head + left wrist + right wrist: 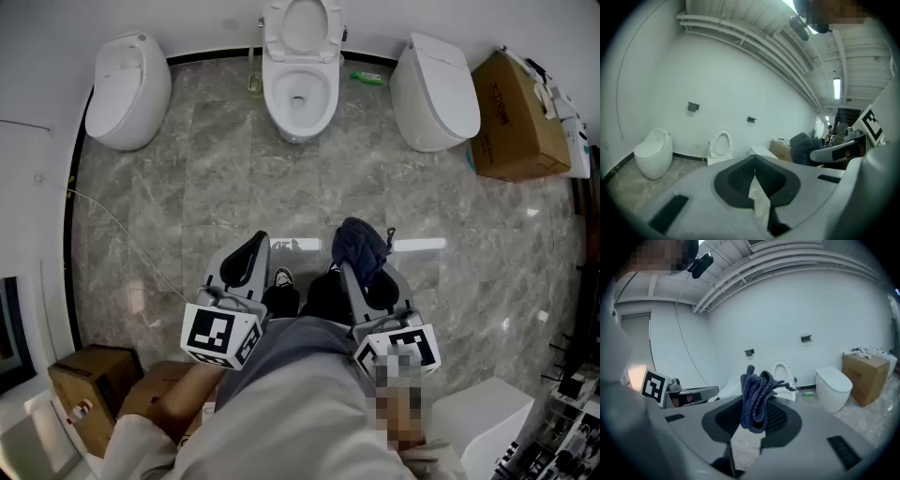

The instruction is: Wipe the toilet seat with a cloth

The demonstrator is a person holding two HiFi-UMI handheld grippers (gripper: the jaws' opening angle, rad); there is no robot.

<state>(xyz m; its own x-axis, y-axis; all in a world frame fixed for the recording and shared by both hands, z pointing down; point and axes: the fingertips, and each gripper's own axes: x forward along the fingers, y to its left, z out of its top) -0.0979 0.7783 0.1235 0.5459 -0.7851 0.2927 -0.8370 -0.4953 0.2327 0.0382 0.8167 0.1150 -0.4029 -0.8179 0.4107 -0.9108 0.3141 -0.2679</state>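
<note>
Cloth point(758, 394) clamped in right gripper point(360, 255), left gripper point(255, 246) alongside, both tilted down.

— What's along the back wall?
— Two closed white toilets, well apart: a rounded toilet point(127, 89) at the left and a squarer toilet point(434, 92) at the right. A small green thing point(367, 78) lies on the grey marble floor point(187, 187) near the squarer one.
— Any boxes?
— A cardboard box point(516, 117) stands just beside the squarer toilet. There are more cartons point(89, 380) in the near left corner.

text: none legible | cardboard box point(517, 120): print too small to read
</note>
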